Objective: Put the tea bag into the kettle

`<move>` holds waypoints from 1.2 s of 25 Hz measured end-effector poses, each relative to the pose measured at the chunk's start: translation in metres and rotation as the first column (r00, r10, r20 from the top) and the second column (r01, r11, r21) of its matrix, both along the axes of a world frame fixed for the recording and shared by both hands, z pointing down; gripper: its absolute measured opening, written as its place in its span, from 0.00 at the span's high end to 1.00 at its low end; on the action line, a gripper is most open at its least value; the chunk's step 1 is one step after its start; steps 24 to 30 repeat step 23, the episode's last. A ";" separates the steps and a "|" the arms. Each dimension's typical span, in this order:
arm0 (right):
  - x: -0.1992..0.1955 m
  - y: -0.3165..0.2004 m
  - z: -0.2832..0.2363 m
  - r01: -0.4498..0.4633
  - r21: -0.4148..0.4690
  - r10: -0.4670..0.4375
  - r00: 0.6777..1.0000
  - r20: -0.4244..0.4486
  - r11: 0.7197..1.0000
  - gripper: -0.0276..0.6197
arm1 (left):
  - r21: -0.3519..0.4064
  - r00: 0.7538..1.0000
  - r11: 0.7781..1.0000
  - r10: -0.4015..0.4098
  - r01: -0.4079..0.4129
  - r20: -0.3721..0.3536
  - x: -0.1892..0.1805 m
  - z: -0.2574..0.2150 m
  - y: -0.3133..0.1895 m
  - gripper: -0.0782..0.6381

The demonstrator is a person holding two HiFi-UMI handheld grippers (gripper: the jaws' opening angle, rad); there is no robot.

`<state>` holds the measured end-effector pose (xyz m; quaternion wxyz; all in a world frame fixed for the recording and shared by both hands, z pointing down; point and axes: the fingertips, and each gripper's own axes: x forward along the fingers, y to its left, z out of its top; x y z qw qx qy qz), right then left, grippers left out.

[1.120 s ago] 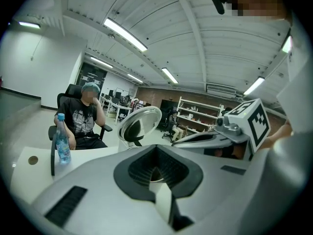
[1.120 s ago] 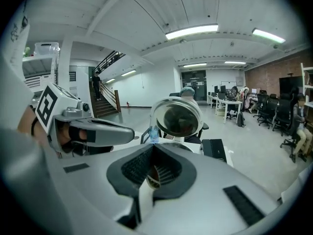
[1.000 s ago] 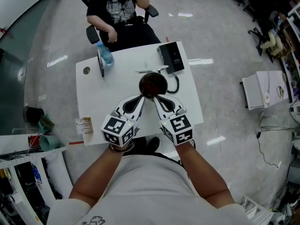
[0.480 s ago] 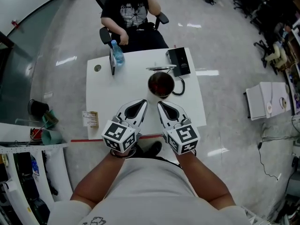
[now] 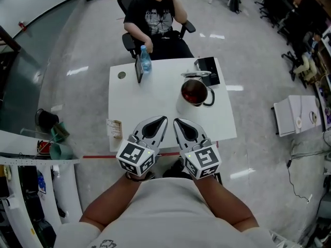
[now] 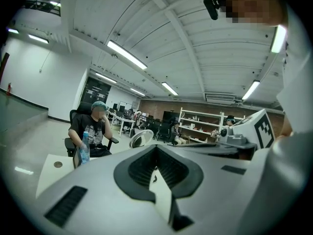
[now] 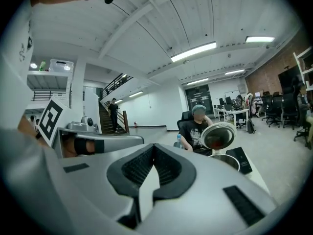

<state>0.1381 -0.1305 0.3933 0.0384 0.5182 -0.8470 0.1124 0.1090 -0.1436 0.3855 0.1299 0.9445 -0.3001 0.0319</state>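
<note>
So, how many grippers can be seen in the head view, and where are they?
2. The left gripper is over the white table's near edge, left of the right gripper, which is close beside it. Both are shut and empty. None seems hidden.

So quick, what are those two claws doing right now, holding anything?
Left gripper: closed, holding nothing.
Right gripper: closed, holding nothing.
</note>
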 end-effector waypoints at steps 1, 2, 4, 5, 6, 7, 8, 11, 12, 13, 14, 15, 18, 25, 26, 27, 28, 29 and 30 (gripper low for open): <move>-0.010 0.004 -0.003 -0.004 0.007 0.004 1.000 0.003 1.000 0.94 | 0.008 1.000 1.000 -0.002 0.002 -0.001 -0.010 -0.004 0.004 0.88; -0.020 0.007 -0.006 -0.007 0.015 0.007 1.000 0.006 1.000 0.94 | 0.016 1.000 1.000 -0.005 0.005 -0.002 -0.021 -0.007 0.008 0.88; -0.042 0.015 -0.011 -0.012 0.030 0.011 1.000 0.011 0.999 0.94 | 0.030 1.000 0.999 -0.013 0.013 -0.002 -0.044 -0.013 0.016 0.88; -0.052 0.020 -0.013 -0.013 0.036 0.013 1.000 0.013 0.999 0.94 | 0.034 1.000 0.999 -0.015 0.015 -0.001 -0.055 -0.014 0.021 0.88; -0.062 0.024 -0.016 -0.015 0.041 0.015 1.000 0.015 0.999 0.94 | 0.037 1.000 0.999 -0.016 0.016 0.002 -0.065 -0.015 0.026 0.88; -0.071 0.028 -0.018 -0.018 0.047 0.017 1.000 0.017 0.999 0.94 | 0.040 1.000 0.999 -0.016 0.016 0.004 -0.075 -0.016 0.031 0.88; -0.080 0.032 -0.019 -0.022 0.051 0.021 1.000 0.021 0.998 0.94 | 0.042 1.000 0.999 -0.015 0.015 0.005 -0.084 -0.016 0.035 0.88; -0.101 0.044 -0.022 -0.030 0.054 0.029 0.999 0.030 0.998 0.94 | 0.041 1.000 0.999 -0.013 0.013 0.000 -0.106 -0.017 0.045 0.88; -0.107 0.048 -0.022 -0.032 0.055 0.031 0.999 0.029 0.998 0.94 | 0.042 1.000 0.999 -0.010 0.010 -0.002 -0.111 -0.018 0.048 0.88; -0.111 0.051 -0.023 -0.035 0.057 0.033 0.999 0.027 0.998 0.94 | 0.045 1.000 0.999 -0.006 0.007 -0.005 -0.115 -0.019 0.051 0.88; -0.115 0.054 -0.024 -0.039 0.058 0.037 0.999 0.025 0.998 0.94 | 0.048 1.000 0.999 -0.001 0.002 -0.009 -0.118 -0.021 0.053 0.88; -0.118 0.057 -0.024 -0.043 0.059 0.042 0.999 0.023 0.997 0.94 | 0.050 1.000 0.999 0.004 -0.003 -0.014 -0.121 -0.022 0.056 0.88; -0.127 0.064 -0.026 -0.054 0.063 0.053 0.998 0.015 0.997 0.94 | 0.051 0.999 0.999 0.016 -0.015 -0.028 -0.129 -0.025 0.062 0.88; -0.138 0.072 -0.030 -0.064 0.070 0.064 0.998 -0.001 0.996 0.94 | 0.049 0.999 0.998 0.027 -0.025 -0.040 -0.140 -0.027 0.068 0.88; -0.138 0.072 -0.030 -0.064 0.070 0.064 0.998 -0.001 0.996 0.94 | 0.049 0.999 0.998 0.027 -0.025 -0.040 -0.140 -0.027 0.068 0.88; -0.138 0.072 -0.030 -0.064 0.070 0.064 0.998 -0.001 0.996 0.94 | 0.049 0.999 0.998 0.027 -0.025 -0.040 -0.140 -0.027 0.068 0.88; -0.138 0.072 -0.030 -0.064 0.070 0.064 0.998 -0.001 0.996 0.94 | 0.049 0.999 0.998 0.027 -0.025 -0.040 -0.140 -0.027 0.068 0.88; -0.138 0.072 -0.030 -0.064 0.070 0.064 0.998 -0.001 0.996 0.94 | 0.049 0.999 0.998 0.027 -0.025 -0.040 -0.140 -0.027 0.068 0.88; -0.138 0.072 -0.030 -0.064 0.070 0.064 0.998 -0.001 0.996 0.94 | 0.049 0.999 0.998 0.027 -0.025 -0.040 -0.140 -0.027 0.068 0.88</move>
